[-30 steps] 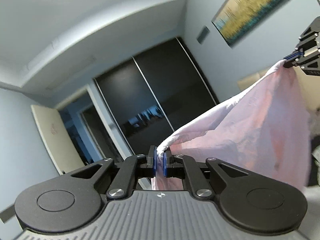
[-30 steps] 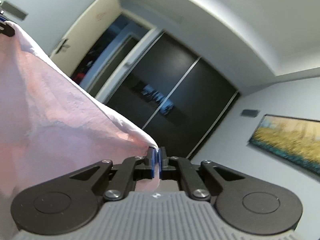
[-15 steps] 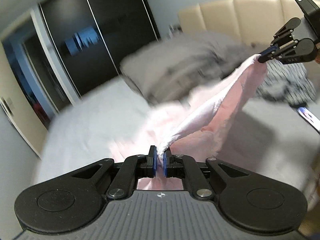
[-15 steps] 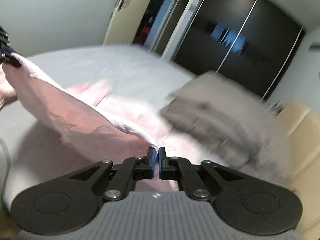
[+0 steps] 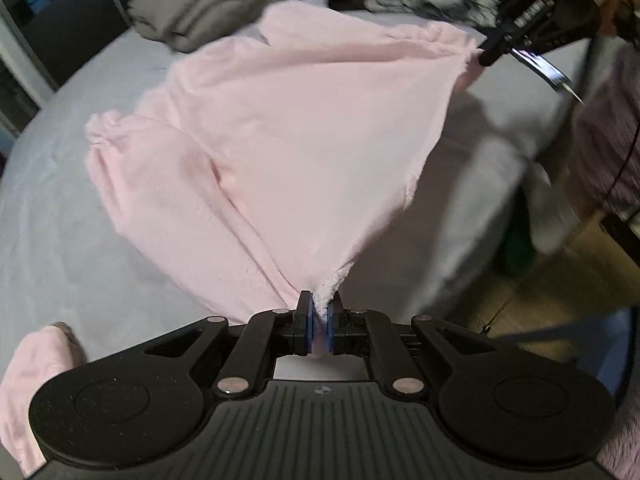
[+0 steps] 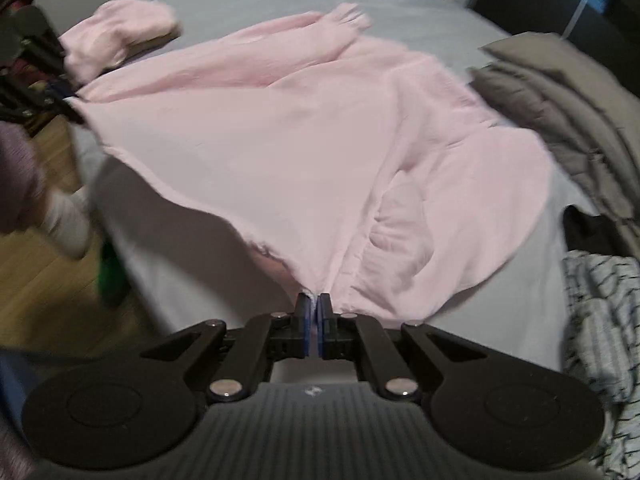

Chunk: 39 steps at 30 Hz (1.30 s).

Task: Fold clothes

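While the left tongs (image 5: 318, 314) are pinched tight on one corner of the pink garment's (image 5: 304, 128) hem, the right tongs (image 6: 313, 312) are clamped just as tightly on the opposite corner, so the hem edge is stretched between them in the air above the near side of the bed (image 5: 52, 208). From the hem the pink garment slopes down and away, its upper body and both sleeves lying on the grey bed cover; one sleeve (image 6: 320, 40) reaches toward the far side of the bed, the other (image 6: 460, 208) lies folded back close to the right tongs. In the left wrist view the right tongs (image 5: 486, 56) show at the upper right, closed on the cloth corner, and in the right wrist view the left tongs show dimly at the left edge. A second pink item (image 6: 120, 36) sits bunched on the bed beyond the left tongs. A heap of grey bedding (image 6: 560, 96) lies beside the garment at the head end, and a black-and-white patterned cloth (image 6: 600, 320) lies near the bed's edge on the right. Wooden floor (image 6: 40, 272) shows below the bed's side.
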Each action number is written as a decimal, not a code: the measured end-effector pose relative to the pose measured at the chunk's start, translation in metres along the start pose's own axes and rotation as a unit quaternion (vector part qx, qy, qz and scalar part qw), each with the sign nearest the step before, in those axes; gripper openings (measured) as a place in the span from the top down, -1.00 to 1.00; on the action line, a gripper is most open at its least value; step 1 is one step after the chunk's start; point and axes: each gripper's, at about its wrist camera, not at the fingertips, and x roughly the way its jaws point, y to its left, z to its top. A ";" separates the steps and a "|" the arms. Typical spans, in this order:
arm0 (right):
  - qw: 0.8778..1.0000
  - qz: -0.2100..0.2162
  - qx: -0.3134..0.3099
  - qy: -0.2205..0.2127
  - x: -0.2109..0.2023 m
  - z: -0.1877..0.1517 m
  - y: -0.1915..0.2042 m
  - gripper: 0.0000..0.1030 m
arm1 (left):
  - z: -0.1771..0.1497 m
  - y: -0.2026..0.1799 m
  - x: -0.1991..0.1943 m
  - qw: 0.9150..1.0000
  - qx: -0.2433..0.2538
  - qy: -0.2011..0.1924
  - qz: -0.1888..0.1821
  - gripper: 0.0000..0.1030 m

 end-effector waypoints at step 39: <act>0.973 -0.049 0.222 -0.048 -0.009 0.036 -0.125 -0.24 | 0.026 0.146 0.018 0.964 -0.257 -0.049 0.055 -0.01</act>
